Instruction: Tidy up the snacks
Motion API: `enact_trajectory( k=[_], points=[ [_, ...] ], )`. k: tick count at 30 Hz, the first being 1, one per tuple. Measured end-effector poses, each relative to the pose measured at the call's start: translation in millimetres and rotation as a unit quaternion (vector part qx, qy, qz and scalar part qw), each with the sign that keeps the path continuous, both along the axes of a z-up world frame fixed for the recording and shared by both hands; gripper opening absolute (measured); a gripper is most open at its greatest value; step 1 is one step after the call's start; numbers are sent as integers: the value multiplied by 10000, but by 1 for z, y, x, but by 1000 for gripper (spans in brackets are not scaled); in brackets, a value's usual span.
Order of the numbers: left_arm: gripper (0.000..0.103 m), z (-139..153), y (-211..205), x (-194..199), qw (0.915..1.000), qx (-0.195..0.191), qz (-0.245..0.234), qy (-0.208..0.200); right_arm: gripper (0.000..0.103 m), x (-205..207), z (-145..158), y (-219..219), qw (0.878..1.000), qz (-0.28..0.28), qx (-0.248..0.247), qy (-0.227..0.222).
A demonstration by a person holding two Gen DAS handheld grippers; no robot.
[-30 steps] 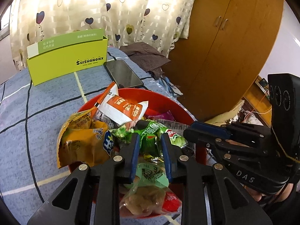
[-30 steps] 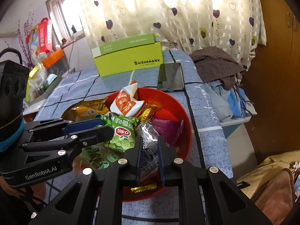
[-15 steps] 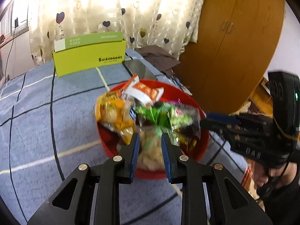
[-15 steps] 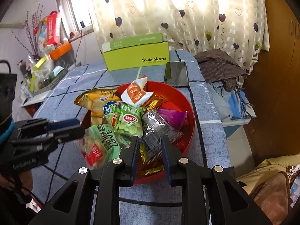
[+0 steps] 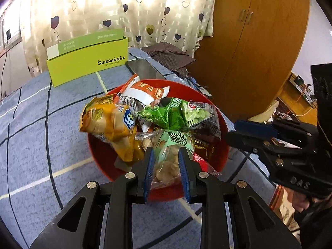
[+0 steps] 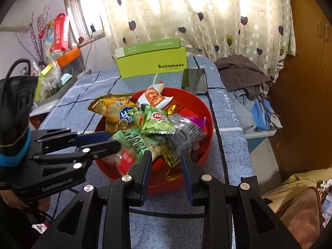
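Note:
A red bowl [image 5: 207,99] [image 6: 207,112] on the blue checked tablecloth holds several snack packets. My left gripper [image 5: 167,161] [image 6: 113,142] is shut on a clear bag of nuts with a green label [image 5: 168,159] [image 6: 132,143] at the bowl's near rim. My right gripper [image 6: 166,161] [image 5: 234,132] hangs over the near rim, its jaws opening. A crinkled clear packet [image 6: 186,132] lies just past its tips, and nothing is pressed between the pads. A green pea packet [image 5: 186,114], a yellow chip bag [image 5: 105,122] and an orange-white packet [image 5: 145,91] lie on top.
A lime-green box [image 5: 87,60] [image 6: 151,62] stands behind the bowl with a dark phone [image 6: 195,81] beside it. A brown cloth [image 6: 240,72] lies past the table's right edge, near a wooden wardrobe [image 5: 259,41]. A cluttered shelf [image 6: 56,62] stands at the left.
Both grippers have drawn back toward the bowl's near rim. The left one keeps the nut bag. The right gripper's jaws, shut on the crinkled clear packet before, have parted from it.

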State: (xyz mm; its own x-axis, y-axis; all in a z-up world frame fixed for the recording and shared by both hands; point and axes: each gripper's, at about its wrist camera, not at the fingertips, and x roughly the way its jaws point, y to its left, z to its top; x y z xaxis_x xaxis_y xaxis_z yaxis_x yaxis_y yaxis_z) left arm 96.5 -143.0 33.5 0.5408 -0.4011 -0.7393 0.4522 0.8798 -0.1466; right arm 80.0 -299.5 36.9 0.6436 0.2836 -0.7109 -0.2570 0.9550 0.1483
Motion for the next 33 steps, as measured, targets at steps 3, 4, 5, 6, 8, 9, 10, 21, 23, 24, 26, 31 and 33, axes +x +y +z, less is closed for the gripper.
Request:
enact_trajectory(
  k=[3, 4, 5, 6, 8, 9, 10, 21, 23, 24, 26, 31, 33],
  points=[
    [29, -3, -6, 1, 9999, 100, 19, -11, 29, -3, 0, -6, 10000, -46, 61, -3],
    [29, -3, -6, 0, 9999, 109, 24, -14, 30, -4, -1, -8, 9999, -75, 88, -1],
    [29, -3, -6, -1, 9999, 123, 33, -34, 30, -5, -1, -9, 9999, -84, 113, -2],
    [29, -3, -6, -2, 9999, 129, 52, -40, 31, -6, -1, -11, 9998, -92, 149, -6],
    [29, -3, -4, -3, 9999, 135, 107, 4, 33, -9, -1, -12, 9997, -102, 212, -30],
    [29, -2, -3, -4, 9998, 143, 135, 1, 34, -10, -2, -13, 9997, -98, 240, -46],
    [29, -1, -3, -5, 9998, 153, 158, -10, 36, -12, -1, -14, 9996, -102, 264, -62],
    [29, 12, 1, -11, 9988, 19, 479, -21, 45, -19, 5, -3, 9995, 123, 185, -232],
    [29, 14, 4, -11, 9986, -14, 537, -11, 46, -20, 4, -1, 9994, 183, 159, -238],
    [29, 15, 5, -11, 9984, -14, 570, -11, 46, -20, 3, 1, 9994, 217, 150, -228],
    [29, 17, 8, -11, 9981, -7, 617, -18, 47, -19, 1, 2, 9994, 260, 138, -193],
    [29, 20, 10, -10, 9976, 8, 699, -10, 47, -15, -3, 3, 9992, 325, 186, -126],
    [29, 20, 10, -9, 9975, -2, 709, 0, 47, -15, -3, 1, 9992, 317, 204, -131]
  ],
)
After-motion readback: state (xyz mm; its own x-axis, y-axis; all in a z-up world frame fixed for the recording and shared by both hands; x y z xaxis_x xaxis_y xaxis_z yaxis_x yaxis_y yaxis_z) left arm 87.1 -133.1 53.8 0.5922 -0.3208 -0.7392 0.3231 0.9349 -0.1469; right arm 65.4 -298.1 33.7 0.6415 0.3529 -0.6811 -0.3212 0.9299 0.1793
